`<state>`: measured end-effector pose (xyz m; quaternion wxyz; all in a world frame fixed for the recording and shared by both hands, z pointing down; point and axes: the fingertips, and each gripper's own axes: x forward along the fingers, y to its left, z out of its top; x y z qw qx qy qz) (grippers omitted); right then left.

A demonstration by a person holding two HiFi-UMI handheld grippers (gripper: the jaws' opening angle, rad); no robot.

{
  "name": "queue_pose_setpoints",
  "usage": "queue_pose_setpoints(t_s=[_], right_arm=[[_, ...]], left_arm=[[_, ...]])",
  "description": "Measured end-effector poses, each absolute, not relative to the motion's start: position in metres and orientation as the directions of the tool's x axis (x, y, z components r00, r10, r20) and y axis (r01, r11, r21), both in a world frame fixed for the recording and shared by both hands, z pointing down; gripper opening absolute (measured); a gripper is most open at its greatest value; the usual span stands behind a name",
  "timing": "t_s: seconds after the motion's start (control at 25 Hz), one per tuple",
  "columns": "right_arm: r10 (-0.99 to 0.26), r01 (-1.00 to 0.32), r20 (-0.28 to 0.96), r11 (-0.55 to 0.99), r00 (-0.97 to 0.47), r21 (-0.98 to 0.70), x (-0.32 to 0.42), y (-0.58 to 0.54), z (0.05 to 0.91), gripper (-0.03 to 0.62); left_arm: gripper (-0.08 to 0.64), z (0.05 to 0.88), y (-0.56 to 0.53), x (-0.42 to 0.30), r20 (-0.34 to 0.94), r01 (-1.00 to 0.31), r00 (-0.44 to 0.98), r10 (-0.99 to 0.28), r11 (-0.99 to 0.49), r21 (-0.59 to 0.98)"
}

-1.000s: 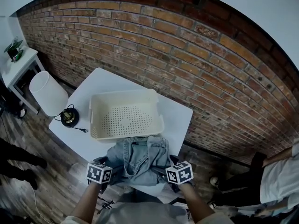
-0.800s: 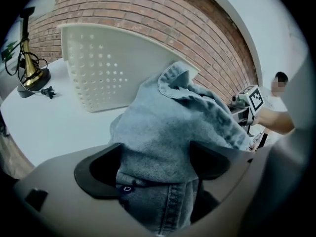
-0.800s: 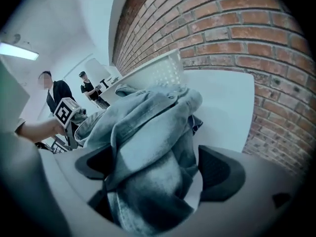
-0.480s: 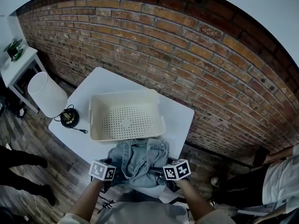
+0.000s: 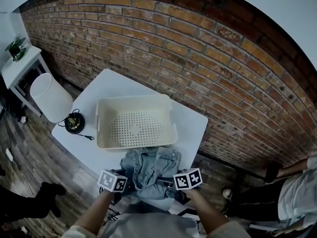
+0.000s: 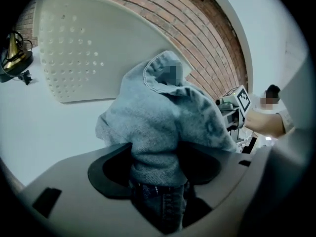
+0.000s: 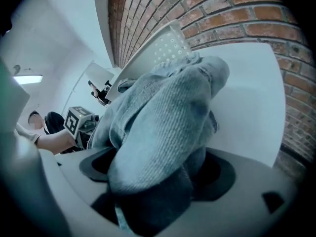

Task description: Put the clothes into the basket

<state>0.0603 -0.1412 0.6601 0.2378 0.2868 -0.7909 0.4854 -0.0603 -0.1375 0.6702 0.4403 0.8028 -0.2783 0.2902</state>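
Tabletop: left hand-held gripper and right one closing on denim.

The place reads as a domestic room, or a studio dressed as one; which of the 2 cannot be told. A bare red brick wall is seen behind a white table, and dark wood planks are laid as the floor. A table lamp with a white shade is set at the table's left edge. A perforated laundry basket and a denim garment are placed on the table. A small white side table is stood against the wall at the far left.
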Motion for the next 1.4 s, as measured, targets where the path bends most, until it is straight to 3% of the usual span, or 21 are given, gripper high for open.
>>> queue_pose_setpoints(t_s=[0.24, 0.6, 0.96, 1.4], right_arm=[[-0.237, -0.652, 0.615, 0.402, -0.752, -0.643, 0.052, -0.141, 0.648, 0.4], [-0.278, -0.65, 0.601, 0.481, -0.749, -0.588, 0.055, -0.132, 0.631, 0.356], [-0.281, -0.613, 0.563, 0.541, -0.777, -0.576, 0.055, -0.118, 0.597, 0.353], [-0.323, -0.548, 0.465, 0.664, -0.824, -0.509, 0.042, -0.13, 0.527, 0.354]], left_arm=[[0.231, 0.667, -0.137, -0.058, 0.674, -0.676, 0.711, -0.202, -0.46, 0.576], [0.172, 0.651, -0.132, -0.057, 0.678, -0.718, 0.667, -0.309, -0.512, 0.472], [0.167, 0.611, -0.115, -0.056, 0.66, -0.729, 0.654, -0.37, -0.542, 0.418], [0.166, 0.527, -0.123, -0.069, 0.612, -0.772, 0.591, -0.525, -0.587, 0.242]])
